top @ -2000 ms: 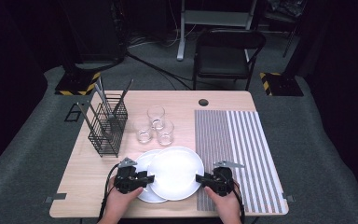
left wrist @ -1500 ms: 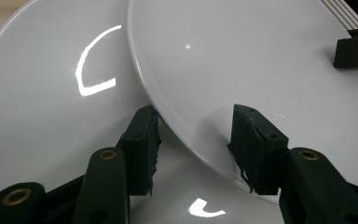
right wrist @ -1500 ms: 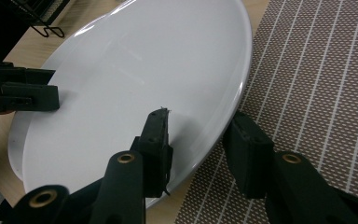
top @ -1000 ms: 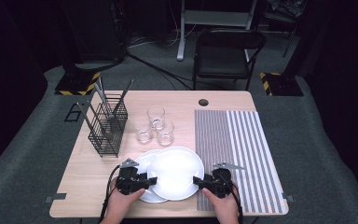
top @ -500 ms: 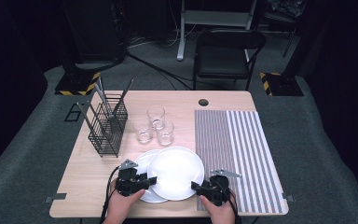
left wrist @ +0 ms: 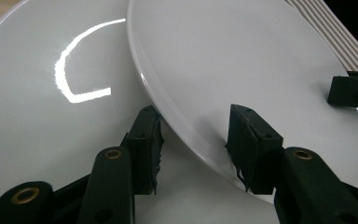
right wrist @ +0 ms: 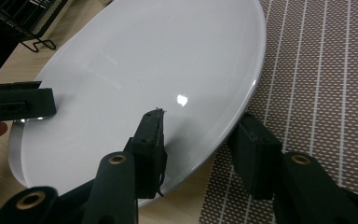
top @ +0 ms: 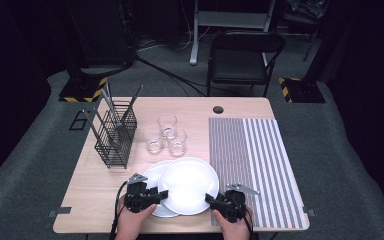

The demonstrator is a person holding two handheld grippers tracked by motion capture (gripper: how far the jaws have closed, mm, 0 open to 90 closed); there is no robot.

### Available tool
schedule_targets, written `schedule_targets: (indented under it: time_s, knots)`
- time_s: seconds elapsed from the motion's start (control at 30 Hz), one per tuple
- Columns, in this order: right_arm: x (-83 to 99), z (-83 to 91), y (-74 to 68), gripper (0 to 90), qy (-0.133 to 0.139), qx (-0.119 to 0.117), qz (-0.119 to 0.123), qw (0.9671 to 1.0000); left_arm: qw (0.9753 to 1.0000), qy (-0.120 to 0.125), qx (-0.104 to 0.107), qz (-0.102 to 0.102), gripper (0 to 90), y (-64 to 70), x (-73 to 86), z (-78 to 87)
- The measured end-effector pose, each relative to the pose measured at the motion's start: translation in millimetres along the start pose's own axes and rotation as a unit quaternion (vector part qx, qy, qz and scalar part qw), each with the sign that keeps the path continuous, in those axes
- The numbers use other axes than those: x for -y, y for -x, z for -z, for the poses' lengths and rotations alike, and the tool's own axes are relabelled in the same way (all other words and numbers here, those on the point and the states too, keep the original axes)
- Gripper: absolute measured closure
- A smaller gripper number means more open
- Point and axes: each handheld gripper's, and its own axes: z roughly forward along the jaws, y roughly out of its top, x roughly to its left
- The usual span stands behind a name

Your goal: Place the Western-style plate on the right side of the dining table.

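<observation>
The top plate [top: 188, 185], white and glossy, sits near the front edge of the table [top: 95, 200], overlapping a second white plate [top: 152, 175] that lies under its left side; I have a gripper at each flank of it. My left gripper [top: 150, 196] straddles the top plate's left rim; in the left gripper view its jaws stand apart with that rim [left wrist: 177, 126] running between them, one jaw over the upper face and the other below it above the lower plate [left wrist: 51, 116]; I cannot tell whether either pad actually touches the china. My right gripper [top: 215, 201] straddles the right rim the same way; in the right gripper view one jaw lies over the plate's face [right wrist: 144, 70] and the other sits outside the rim above the striped mat [right wrist: 317, 84]; the jaws are apart, a gap showing at the outer jaw, so I read no firm clamp there. The striped mat [top: 250, 160] covers the right part of the table, running from near the back edge to near the front edge; the top plate's right rim reaches its left border. Three clear glasses [top: 167, 134] stand clustered at mid-table behind the plates; a black wire rack [top: 114, 137] stands toward the left edge, holding upright utensils. A black chair [top: 242, 60] stands beyond the back edge.
</observation>
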Motion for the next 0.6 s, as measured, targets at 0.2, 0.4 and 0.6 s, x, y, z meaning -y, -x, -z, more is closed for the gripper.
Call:
schedule_targets:
  time_s: [0.2,0.4,0.6]
  knots:
    - [0.6,-0.8,-0.5,55.8,0.005,0.007,-0.006,0.9999,0.9998,0.010,-0.008,0.015,56.2,3.7,2.2,0.5]
    - [4.9,-1.9,0.4,55.9,0.017,0.005,-0.017,0.9997,0.9992,0.024,-0.014,0.028,57.8,6.9,5.6,1.3]
    - [6.4,-2.1,-2.2,55.9,0.027,0.013,-0.016,0.9994,0.9987,0.032,-0.022,0.034,57.4,9.3,8.3,-0.6]
